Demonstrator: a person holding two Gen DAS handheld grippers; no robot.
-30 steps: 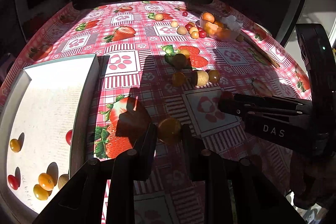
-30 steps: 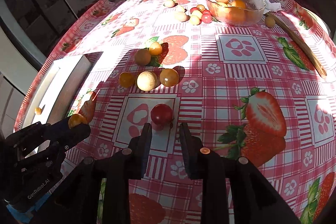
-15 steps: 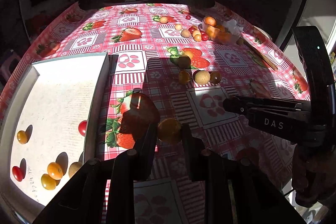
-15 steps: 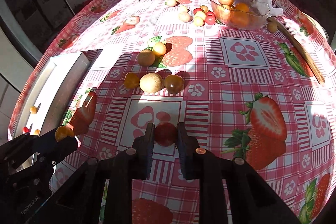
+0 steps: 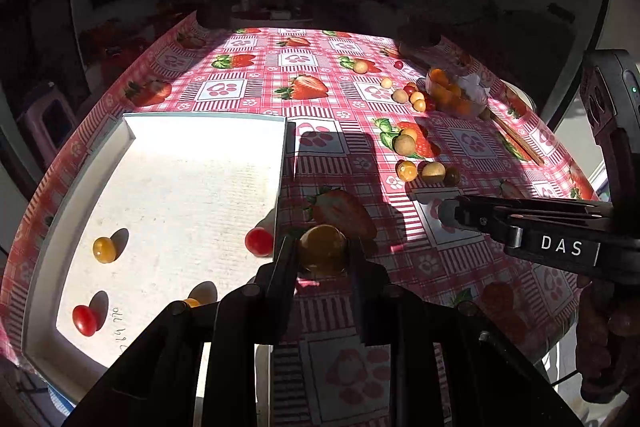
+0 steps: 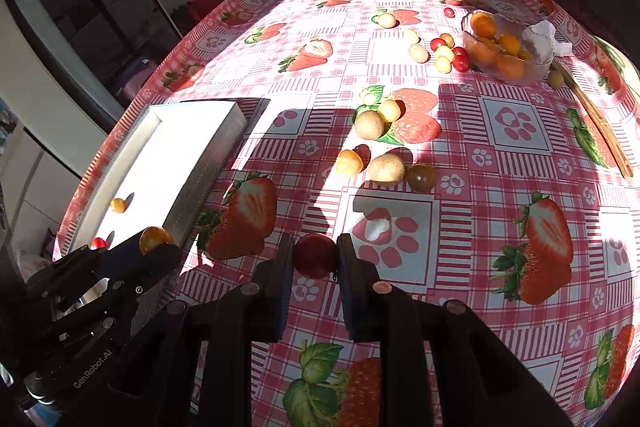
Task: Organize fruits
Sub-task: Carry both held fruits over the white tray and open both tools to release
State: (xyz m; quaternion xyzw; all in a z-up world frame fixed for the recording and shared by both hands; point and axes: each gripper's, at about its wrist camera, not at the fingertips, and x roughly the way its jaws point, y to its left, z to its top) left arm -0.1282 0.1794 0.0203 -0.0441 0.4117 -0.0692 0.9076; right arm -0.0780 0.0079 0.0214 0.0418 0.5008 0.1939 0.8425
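My left tool [image 5: 322, 255] is clamped on a round, smooth yellow fruit [image 5: 322, 251], held just beside the right wall of the white tray [image 5: 280, 163]. My right tool [image 6: 314, 257] is clamped on a shiny red fruit [image 6: 315, 255], held over the table [image 6: 480, 211], near the middle. The tray is a flat box with low straight walls. A few small red and yellow fruits [image 5: 104, 249] lie far apart inside it. More round fruits [image 6: 386, 169] sit farther off on the checked cloth. A clear bowl [image 6: 508, 47] stands at the far right.
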